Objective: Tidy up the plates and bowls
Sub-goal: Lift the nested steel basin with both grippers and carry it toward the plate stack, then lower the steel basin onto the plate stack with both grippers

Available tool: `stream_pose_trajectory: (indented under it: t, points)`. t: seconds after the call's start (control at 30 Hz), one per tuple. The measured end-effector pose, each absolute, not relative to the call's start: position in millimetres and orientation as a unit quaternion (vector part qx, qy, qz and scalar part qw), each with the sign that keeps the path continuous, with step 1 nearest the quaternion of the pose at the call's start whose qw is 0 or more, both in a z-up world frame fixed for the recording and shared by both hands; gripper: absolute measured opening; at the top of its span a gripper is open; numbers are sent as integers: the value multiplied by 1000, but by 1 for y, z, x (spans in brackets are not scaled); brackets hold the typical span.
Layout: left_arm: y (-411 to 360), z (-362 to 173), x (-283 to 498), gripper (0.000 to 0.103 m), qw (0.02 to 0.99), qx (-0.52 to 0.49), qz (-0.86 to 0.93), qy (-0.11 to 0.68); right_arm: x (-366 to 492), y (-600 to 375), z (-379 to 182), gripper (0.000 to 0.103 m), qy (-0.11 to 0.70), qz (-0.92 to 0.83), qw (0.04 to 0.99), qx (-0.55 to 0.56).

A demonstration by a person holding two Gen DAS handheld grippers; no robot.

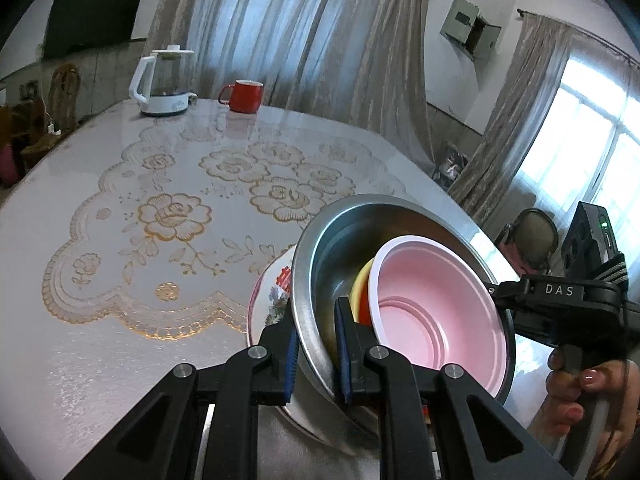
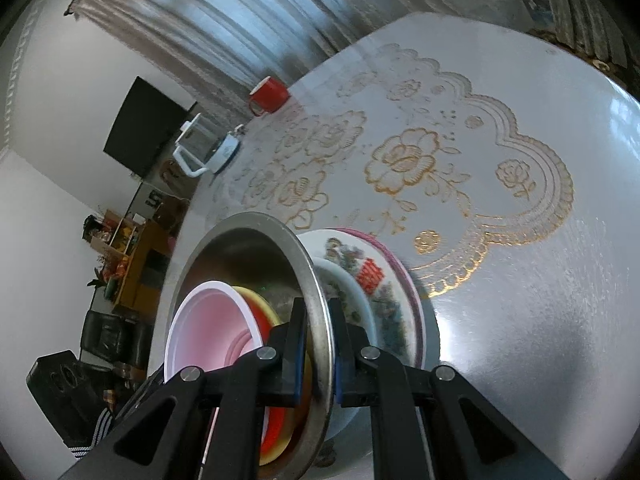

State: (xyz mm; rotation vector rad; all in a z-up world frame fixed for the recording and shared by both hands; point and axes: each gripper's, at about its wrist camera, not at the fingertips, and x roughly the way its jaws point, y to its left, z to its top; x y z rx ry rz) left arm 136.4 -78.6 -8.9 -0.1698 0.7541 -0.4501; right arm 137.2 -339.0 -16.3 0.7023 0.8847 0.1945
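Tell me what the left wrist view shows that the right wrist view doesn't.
Left wrist only: the right gripper from the side, the hand holding it, and a window.
Right wrist only: a shelf by the wall and a black sofa.
Both: the steel bowl clamped at its rim, the pink bowl nested inside, the painted plate under it, the red mug, the kettle, the TV and the table.

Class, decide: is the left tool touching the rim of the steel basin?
Touching. In the left wrist view, the left tool has its blue pads closed on either side of the round steel basin's rim.
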Motion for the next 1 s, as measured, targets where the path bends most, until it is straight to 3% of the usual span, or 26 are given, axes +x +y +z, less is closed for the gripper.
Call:
stream_pose_trajectory:
  t: [1.0]
  points:
    - [-84, -21, 149, 18, 911, -54, -170, 372, 152, -330, -25, 12, 426, 60, 854, 292]
